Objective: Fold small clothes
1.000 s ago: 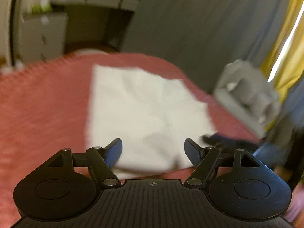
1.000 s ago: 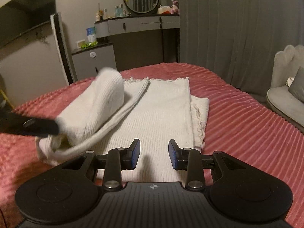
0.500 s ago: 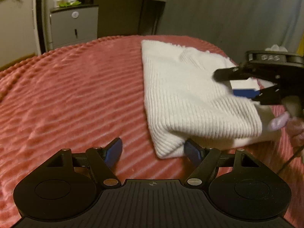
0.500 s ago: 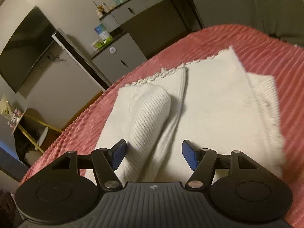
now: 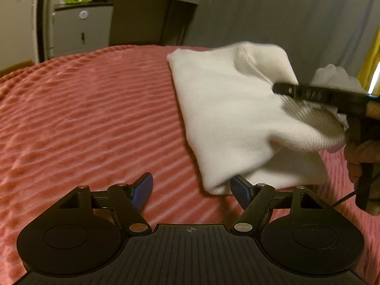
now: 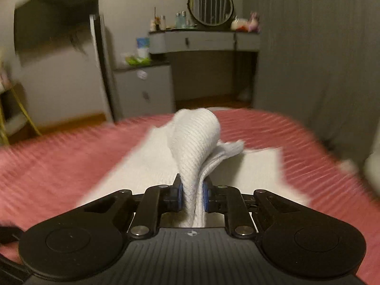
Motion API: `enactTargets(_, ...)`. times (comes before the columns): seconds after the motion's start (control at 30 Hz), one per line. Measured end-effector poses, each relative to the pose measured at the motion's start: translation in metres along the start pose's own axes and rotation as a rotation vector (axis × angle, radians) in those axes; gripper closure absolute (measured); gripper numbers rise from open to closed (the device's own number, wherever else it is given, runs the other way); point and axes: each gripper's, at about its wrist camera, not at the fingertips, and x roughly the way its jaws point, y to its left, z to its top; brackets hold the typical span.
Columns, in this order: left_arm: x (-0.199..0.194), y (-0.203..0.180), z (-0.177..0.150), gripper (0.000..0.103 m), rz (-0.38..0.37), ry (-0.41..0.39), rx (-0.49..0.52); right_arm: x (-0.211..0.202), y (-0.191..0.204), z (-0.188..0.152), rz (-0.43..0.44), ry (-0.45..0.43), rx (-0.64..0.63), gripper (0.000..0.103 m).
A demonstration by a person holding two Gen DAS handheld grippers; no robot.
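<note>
A white ribbed knit garment (image 5: 232,109) lies partly folded on the pink ribbed bedspread (image 5: 90,109). My right gripper (image 6: 192,196) is shut on a bunched fold of the garment (image 6: 194,147) and lifts it above the flat part. It shows in the left wrist view (image 5: 315,95) as a black tool at the garment's right side. My left gripper (image 5: 192,190) is open and empty, low over the bedspread at the garment's near corner, its right finger touching or just under the cloth edge.
A grey dressing table with a round mirror (image 6: 210,4) and a small cabinet (image 6: 144,90) stand beyond the bed. Grey curtains (image 6: 320,59) hang on the right. A pale armchair (image 5: 334,76) is past the bed's right edge.
My right gripper has closed on a fold of the garment and raised it. My left gripper stays open and has shifted slightly at the garment's near corner.
</note>
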Motion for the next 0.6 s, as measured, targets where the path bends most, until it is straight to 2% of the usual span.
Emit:
enactTargets(0.07, 0.007, -0.005, -0.001, 0.025, 0.004, 0.020, -0.002, 0.007, -0.007, -0.012, -0.076, 0.041, -0.065, 0.085)
enactTargets(0.13, 0.009, -0.010, -0.003, 0.025, 0.018, 0.020, 0.005, 0.012, -0.020, -0.021, -0.098, 0.090, -0.020, 0.080)
enactTargets(0.2, 0.010, -0.011, -0.005, 0.024, 0.024, 0.019, 0.012, -0.001, -0.037, -0.026, -0.062, 0.074, 0.107, 0.076)
enactTargets(0.23, 0.009, -0.010, -0.005, 0.024, 0.024, 0.019, 0.011, -0.009, -0.045, -0.028, -0.028, 0.069, 0.182, 0.069)
enactTargets(0.27, 0.008, -0.010, -0.006, 0.024, 0.022, 0.018, 0.007, -0.019, -0.053, -0.033, 0.008, 0.070, 0.261, 0.056)
enactTargets(0.33, 0.008, -0.010, -0.006, 0.024, 0.022, 0.017, -0.002, -0.038, -0.066, -0.045, 0.083, 0.065, 0.382, 0.043)
enactTargets(0.43, 0.007, -0.015, -0.006, 0.024, 0.031, 0.019, -0.004, -0.046, -0.076, -0.063, 0.193, 0.098, 0.506, 0.042)
enactTargets(0.6, 0.005, -0.022, -0.007, 0.024, 0.012, 0.037, -0.013, -0.025, -0.083, -0.076, 0.311, 0.152, 0.664, 0.045)
